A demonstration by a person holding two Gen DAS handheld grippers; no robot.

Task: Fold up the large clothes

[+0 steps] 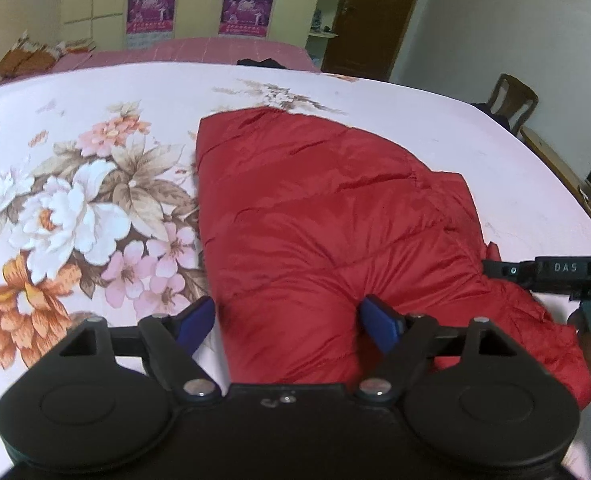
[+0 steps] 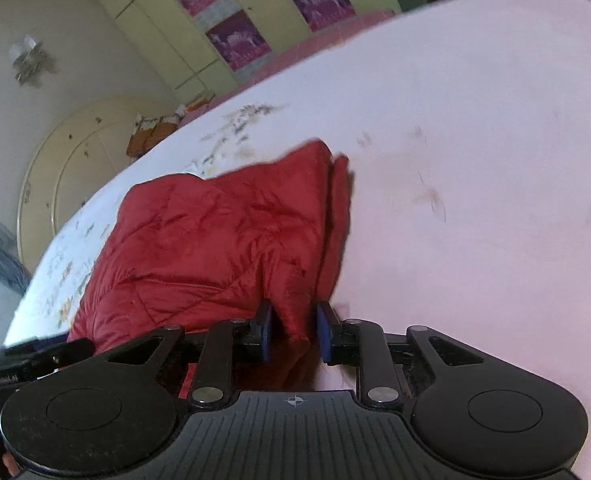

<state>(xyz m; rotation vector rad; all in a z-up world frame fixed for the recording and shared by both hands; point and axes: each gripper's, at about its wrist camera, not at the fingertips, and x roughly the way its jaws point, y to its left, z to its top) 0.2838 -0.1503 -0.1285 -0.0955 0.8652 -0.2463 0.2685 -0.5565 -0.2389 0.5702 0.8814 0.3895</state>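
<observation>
A red quilted puffer jacket [image 1: 327, 216] lies folded on a bed sheet [image 1: 95, 128] printed with large white, pink and orange flowers — its shiny fabric creased, stitched in puffy panels, with a narrower layer showing along its right edge in the right wrist view. The left gripper [image 1: 287, 322] hangs over the jacket's near edge with its blue pads [image 1: 195, 322] spread wide, pressing on nothing. The right gripper [image 2: 295, 330] has its jaws drawn narrow, clamped on a fold of the jacket's near edge. The right tool's body, seen from the left wrist, carries the letters "DAS" [image 1: 565, 268] — another label in the right wrist view is too blurred to read.
</observation>
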